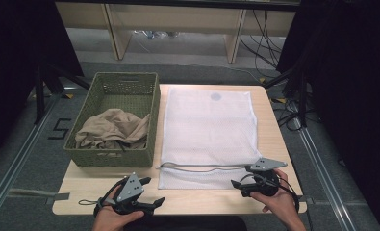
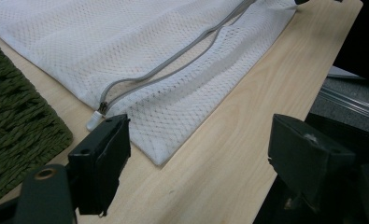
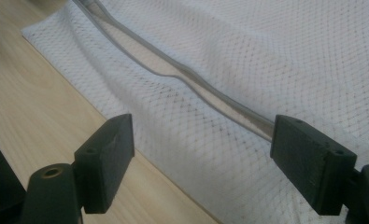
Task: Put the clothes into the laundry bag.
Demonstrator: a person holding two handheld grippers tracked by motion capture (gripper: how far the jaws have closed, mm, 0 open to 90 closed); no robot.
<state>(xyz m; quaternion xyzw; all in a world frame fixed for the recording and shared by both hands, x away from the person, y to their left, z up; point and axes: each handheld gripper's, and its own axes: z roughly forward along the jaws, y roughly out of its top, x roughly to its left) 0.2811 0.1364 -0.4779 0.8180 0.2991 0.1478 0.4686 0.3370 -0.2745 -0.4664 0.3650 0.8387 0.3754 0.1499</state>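
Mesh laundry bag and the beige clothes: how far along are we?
Done: the mesh laundry bag lies flat on the table, its zipper open along the near edge. In hand: nothing; the left gripper and the right gripper are both open, the right at the bag's near corner. Left: the beige garment sits in the green basket, probably to be bagged.

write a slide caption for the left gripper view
Open left gripper aimed at the zipper pull of a white mesh laundry bag, beside a green basket.
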